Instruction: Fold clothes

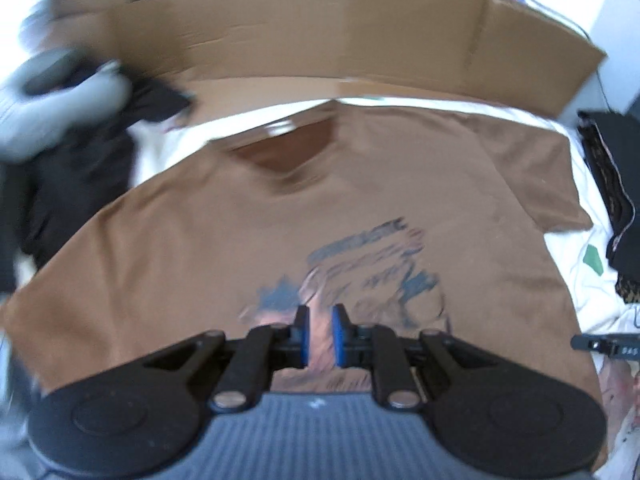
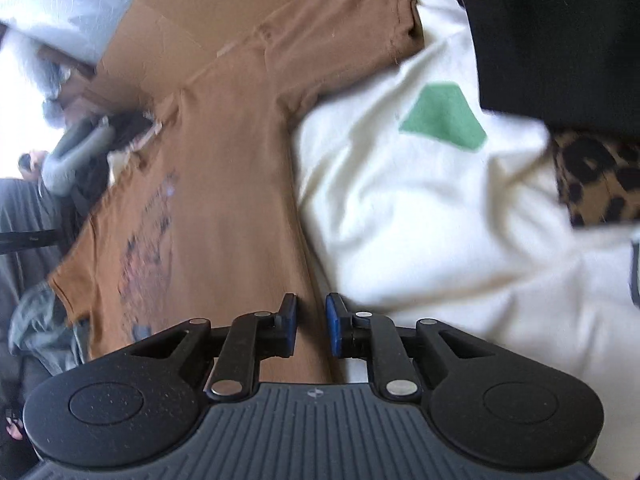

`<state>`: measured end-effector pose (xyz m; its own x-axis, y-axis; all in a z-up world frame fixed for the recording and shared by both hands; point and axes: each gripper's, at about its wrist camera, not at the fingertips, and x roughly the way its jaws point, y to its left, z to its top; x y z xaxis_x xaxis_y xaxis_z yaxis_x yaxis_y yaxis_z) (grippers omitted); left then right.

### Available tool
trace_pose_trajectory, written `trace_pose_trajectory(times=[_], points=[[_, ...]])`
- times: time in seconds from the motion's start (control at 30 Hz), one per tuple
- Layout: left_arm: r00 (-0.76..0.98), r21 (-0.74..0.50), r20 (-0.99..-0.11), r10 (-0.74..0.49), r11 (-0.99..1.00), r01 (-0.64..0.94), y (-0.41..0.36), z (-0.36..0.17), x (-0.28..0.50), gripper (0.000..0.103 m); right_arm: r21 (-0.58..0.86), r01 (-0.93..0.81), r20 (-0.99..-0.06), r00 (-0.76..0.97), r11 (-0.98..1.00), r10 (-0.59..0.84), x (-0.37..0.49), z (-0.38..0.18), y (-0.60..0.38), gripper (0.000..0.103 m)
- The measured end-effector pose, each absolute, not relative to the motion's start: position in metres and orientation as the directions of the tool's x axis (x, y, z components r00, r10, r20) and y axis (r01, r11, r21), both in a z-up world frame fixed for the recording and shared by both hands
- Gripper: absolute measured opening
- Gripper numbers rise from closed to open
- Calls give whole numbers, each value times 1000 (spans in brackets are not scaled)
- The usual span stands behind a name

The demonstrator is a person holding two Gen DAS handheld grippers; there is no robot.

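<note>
One brown T-shirt (image 1: 248, 216) lies spread flat, print side up, on a white cloth (image 2: 420, 216) with a green patch, its collar toward a flattened cardboard sheet (image 1: 320, 40). My left gripper (image 1: 320, 336) hangs above the chest print, fingers parted by a narrow gap with nothing pinched between them. My right gripper (image 2: 311, 328) sits over the shirt's side edge beside the white cloth, fingers likewise released, gripping no fabric.
</note>
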<state>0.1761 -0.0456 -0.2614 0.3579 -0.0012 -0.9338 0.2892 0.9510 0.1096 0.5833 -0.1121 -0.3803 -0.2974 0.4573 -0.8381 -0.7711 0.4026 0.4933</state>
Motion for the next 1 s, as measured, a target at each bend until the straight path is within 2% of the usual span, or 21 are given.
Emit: trace_pose_trajectory(times=[0.2,0.33,0.47,0.87,0.9,0.97,1.0], points=[[340,177,-932,123,975,132,24,-218,134,14,480,-763,-846,-272,433,459,582,-375,-138,18],[357,209,-917,175,976,59,58,-197,125,18,472,-762,-849,-259,443,460,583,-369,-148,18],[377,181,-908,184,982,-44,92,-190,121,19,446,-771,-862,-235,454,449,581,-359,-153,18],[352,171,-913,206,977,-127,169,-248,130,20,400,-801,-852,-147,445,502,575,-311,-172,21],[351,172,-912,211,975,-139,175,-253,131,22,396,-805,-851,-141,441,506,574,-308,-172,21],[347,176,-910,226,970,-170,188,-263,135,37,387,-809,-851,-129,442,509,570,-304,-173,21],[342,173,-911,232,966,-194,195,-268,137,37,381,-811,-852,-123,443,508,569,-303,-172,21]])
